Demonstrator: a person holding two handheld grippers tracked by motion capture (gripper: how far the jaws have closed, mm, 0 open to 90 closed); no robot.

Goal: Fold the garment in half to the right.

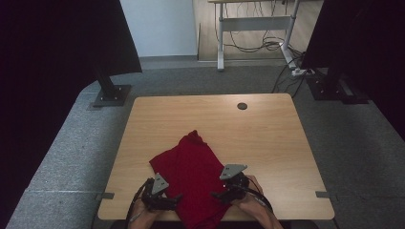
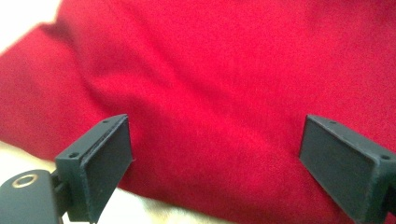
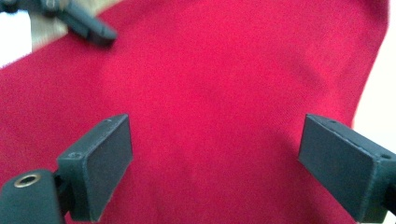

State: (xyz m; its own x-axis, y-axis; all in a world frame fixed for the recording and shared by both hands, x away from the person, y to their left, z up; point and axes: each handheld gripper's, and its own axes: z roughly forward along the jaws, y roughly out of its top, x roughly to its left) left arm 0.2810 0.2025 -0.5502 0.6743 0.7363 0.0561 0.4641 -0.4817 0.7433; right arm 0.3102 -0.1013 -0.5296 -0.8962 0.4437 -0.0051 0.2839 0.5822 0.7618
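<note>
Left tongs [image 1: 175, 198] and right tongs [image 1: 216, 194]: we see both gaping wide, gripping nothing, red cloth [image 1: 191, 167] lying between them on tabletop [image 1: 267, 138].

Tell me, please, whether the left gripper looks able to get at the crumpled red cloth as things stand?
Probably yes. The left gripper sits at the near left edge of the crumpled red cloth, jaws wide open with red fabric between them and nothing in the way.
</note>
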